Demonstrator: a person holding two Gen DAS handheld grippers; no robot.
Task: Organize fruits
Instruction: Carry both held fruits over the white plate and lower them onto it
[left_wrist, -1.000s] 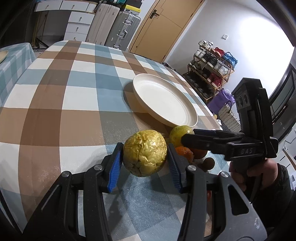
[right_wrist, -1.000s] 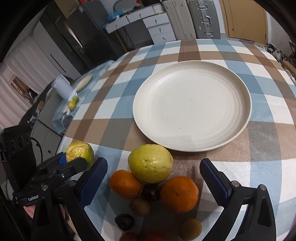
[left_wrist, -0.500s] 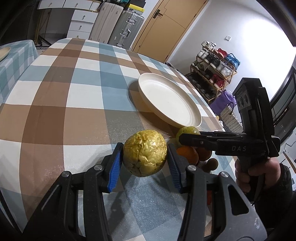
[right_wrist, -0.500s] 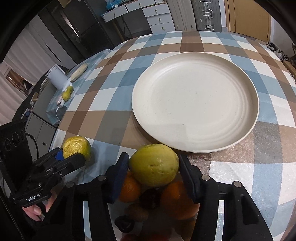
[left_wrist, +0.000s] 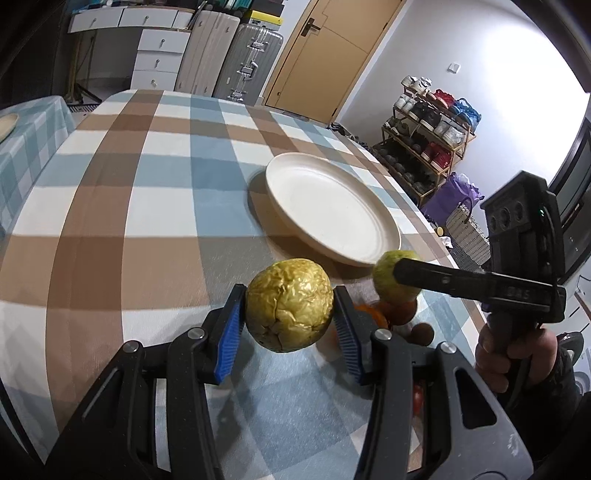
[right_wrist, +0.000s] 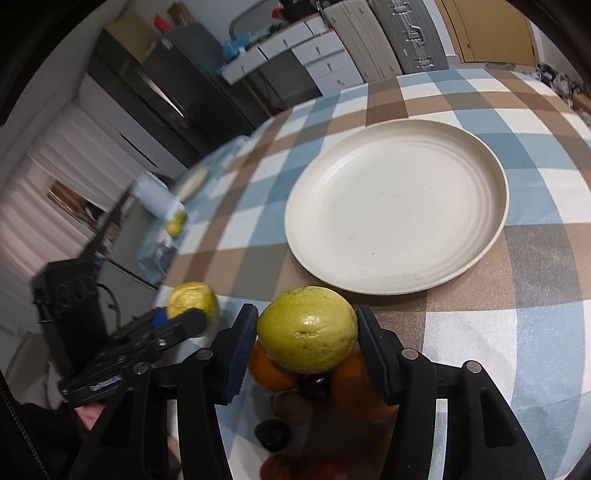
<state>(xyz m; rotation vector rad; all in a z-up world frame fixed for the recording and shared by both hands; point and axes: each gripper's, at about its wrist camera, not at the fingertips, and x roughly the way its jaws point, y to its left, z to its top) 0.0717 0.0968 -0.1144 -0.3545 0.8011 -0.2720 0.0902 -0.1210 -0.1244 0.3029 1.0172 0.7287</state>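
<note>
My left gripper is shut on a wrinkled yellow fruit and holds it above the checked tablecloth. My right gripper is shut on a smooth green-yellow guava, lifted just over the pile of fruit. That pile holds oranges, a small brown fruit and dark ones. A wide cream plate lies just beyond both grippers with nothing on it. In the left wrist view the right gripper with the guava sits near the plate's near rim.
The table's right edge runs close beyond the plate. A shoe rack and bags stand on the floor past it. A side table with a white roll and small yellow fruit is at the left.
My right gripper closed on the guava and raised it off the pile, swinging a little toward the plate. The left gripper kept its hold on the wrinkled fruit and barely moved.
</note>
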